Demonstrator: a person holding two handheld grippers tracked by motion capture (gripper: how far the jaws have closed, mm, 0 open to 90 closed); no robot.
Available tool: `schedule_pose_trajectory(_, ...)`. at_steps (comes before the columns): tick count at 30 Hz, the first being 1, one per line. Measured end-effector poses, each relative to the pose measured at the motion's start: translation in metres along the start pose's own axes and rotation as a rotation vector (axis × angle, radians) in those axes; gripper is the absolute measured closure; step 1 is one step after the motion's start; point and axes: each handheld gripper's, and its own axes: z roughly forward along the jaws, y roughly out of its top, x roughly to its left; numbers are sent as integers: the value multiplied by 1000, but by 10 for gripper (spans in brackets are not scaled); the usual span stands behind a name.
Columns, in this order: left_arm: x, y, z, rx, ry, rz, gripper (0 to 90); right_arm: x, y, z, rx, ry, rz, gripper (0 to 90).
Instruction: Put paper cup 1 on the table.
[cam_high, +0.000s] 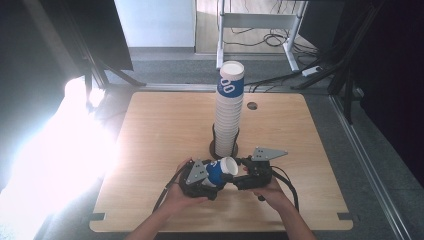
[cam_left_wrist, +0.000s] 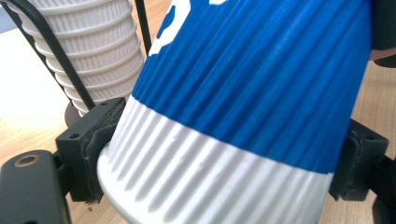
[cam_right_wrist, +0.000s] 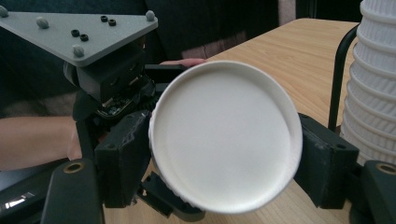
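We had the paper cup (cam_high: 222, 171) lying on its side between the two grippers, at six o'clock from the tall cup stack (cam_high: 229, 107) in its wire holder (cam_left_wrist: 60, 56). The left gripper (cam_high: 202, 181) gripped its ribbed lower wall, jaws half-closed against both sides, likely to take it over. The right gripper (cam_high: 246, 176) flanked the rim end; its jaws seemed barely loosened, contact hard to judge. The cup's mouth stayed hidden from us.

High view: above the person's side, facing forward and down over the table (cam_high: 150, 130).
Left gripper view: very close, probably along the cup's (cam_left_wrist: 243, 107) side.
Right gripper view: close, facing the cup's base.
Shared: cup, cup stack (cam_high: 229, 110).
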Motion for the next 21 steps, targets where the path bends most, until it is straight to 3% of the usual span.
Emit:
schedule_pose_trajectory(4,4,0,-4,6,6,9,130,0,0,-1,2,1,-1,229)
schedule_pose_trajectory(12,11,-2,-10,82,27,68,131,-1,4,-8,-8,-11,-15,216)
schedule_pose_trajectory(21,12,-3,-12,170,39,138,132,1,3,-9,49,-31,-45,193)
